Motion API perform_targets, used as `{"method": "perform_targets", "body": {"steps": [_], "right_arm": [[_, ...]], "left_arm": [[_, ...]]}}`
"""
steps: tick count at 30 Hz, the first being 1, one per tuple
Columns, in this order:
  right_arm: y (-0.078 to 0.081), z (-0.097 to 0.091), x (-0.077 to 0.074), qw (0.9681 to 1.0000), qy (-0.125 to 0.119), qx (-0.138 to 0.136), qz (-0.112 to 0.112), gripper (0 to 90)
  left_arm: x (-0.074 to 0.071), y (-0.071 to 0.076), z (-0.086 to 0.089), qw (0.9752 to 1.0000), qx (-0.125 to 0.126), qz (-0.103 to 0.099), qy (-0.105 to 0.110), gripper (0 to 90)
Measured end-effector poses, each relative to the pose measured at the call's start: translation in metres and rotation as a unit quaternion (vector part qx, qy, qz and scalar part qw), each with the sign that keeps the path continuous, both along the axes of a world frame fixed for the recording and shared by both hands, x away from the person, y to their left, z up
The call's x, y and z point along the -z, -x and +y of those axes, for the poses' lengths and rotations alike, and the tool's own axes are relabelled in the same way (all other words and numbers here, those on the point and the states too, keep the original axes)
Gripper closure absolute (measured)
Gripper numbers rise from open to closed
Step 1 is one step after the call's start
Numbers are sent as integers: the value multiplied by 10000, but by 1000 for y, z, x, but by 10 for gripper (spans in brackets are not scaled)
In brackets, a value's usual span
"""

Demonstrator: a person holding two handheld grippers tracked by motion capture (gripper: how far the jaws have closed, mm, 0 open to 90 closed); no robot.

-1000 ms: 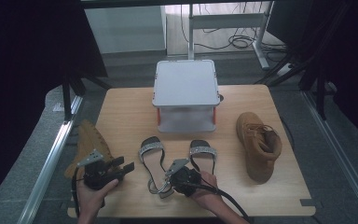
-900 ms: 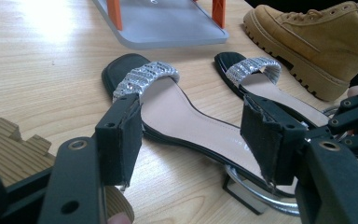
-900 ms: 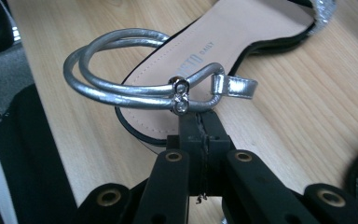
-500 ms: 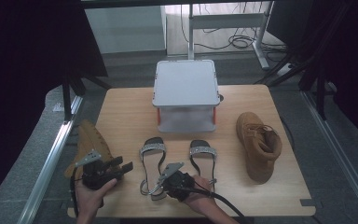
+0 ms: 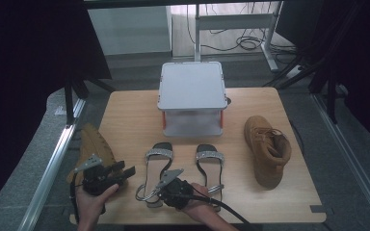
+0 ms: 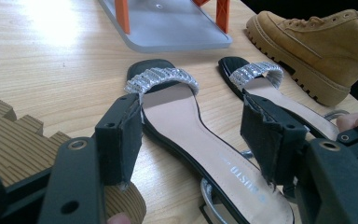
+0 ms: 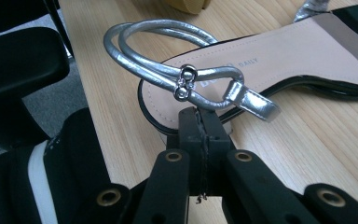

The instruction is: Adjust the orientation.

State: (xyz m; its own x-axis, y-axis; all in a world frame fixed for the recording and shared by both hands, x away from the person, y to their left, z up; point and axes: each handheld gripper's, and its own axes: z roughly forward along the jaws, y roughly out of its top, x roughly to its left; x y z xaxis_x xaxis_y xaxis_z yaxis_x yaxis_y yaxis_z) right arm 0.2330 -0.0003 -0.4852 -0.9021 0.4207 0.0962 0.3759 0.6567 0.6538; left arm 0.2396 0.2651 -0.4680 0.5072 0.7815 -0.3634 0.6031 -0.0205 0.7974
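A pale wooden tabletop [image 5: 125, 120] stands in a dim room with a grey floor and cables behind it. At the middle of its far edge sits a grey plastic box with a flat lid and orange corner posts [image 5: 191, 96]. Near the right edge lies a tan suede lace-up boot [image 5: 267, 149]; its mate, a tan boot tipped on its side with the ridged sole showing [image 5: 92, 149], lies at the left edge.

Two black flat sandals with glittering silver toe bands lie side by side near the front edge, toes toward the box. The left sandal [image 5: 155, 171] has its silver looped ankle strap [image 7: 168, 65] at the heel. The right gripper [image 5: 160, 187] has its jaws pressed together at that sandal's heel edge, just under the strap's buckle; whether they pinch the sole rim is hard to tell. The right sandal [image 5: 210, 166] lies just beside the right hand.

The left gripper [image 5: 125, 173] hovers by the front left corner, just beside the tipped boot, jaws spread apart with nothing between them.
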Motion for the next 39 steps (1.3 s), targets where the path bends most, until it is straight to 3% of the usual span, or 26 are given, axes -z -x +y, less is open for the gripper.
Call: {"method": "perform_targets", "body": {"steps": [21,39], "right_arm": [[-1,21,12,9975,-669,-205,104,898],[-2,34,18,9956,-913,-195,46,898]], "left_arm": [[-4,2,17,9997,-200,-57,137,386],[-6,1,25,9994,-279,-102,204,386]]}}
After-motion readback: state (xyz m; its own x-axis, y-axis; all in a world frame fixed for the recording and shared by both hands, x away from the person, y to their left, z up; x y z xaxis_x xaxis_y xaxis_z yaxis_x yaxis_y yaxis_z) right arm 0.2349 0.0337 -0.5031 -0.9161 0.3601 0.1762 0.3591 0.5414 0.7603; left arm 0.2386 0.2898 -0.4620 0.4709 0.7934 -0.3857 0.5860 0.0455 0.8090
